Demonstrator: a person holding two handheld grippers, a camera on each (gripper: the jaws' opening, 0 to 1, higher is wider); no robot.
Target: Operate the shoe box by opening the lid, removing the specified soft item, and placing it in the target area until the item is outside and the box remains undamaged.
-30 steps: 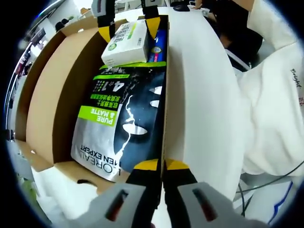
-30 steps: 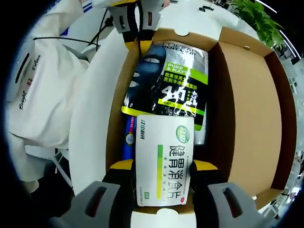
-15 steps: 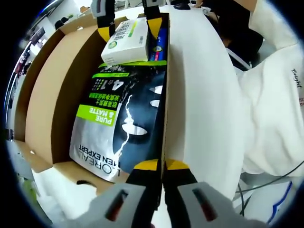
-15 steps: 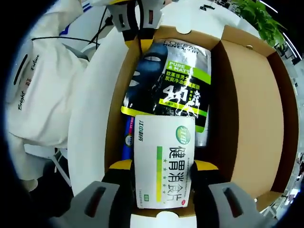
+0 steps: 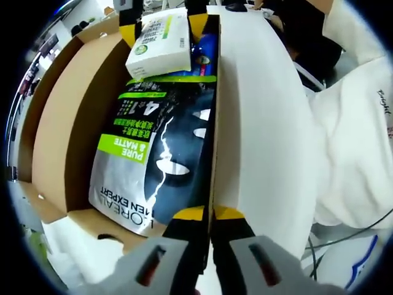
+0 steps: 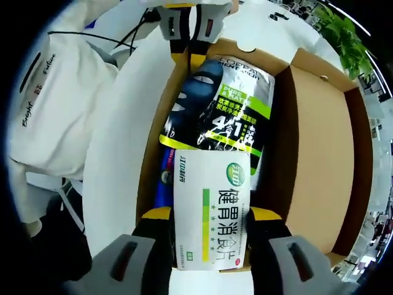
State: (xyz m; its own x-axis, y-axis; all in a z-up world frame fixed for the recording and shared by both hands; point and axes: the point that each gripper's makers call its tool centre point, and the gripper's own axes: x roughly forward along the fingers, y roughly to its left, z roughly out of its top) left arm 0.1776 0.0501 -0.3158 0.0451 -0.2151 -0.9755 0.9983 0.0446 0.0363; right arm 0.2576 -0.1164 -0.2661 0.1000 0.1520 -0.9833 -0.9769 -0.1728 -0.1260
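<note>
The open cardboard shoe box (image 5: 67, 123) (image 6: 313, 135) holds a black and green L'Oreal pouch (image 5: 156, 141) (image 6: 218, 104) lying flat, with a blue item (image 6: 164, 172) (image 5: 204, 52) along one wall. My right gripper (image 6: 210, 216) is shut on a white and green carton (image 6: 212, 184), held above the pouch's end. From the left gripper view that carton (image 5: 161, 43) hangs at the box's far end between the right gripper's yellow fingertips (image 5: 198, 24). My left gripper (image 5: 209, 214) is shut on the top edge of the box's side wall, near a corner.
The box stands on a white table (image 5: 264, 123) (image 6: 116, 135). A person in a white garment (image 5: 356, 141) (image 6: 43, 104) stands close against the table beside the box. A green plant (image 6: 344, 31) is beyond the box's open flap.
The right gripper has lifted the white carton a little higher off the pouch and toward the box's far end. The left gripper has kept its hold on the wall.
</note>
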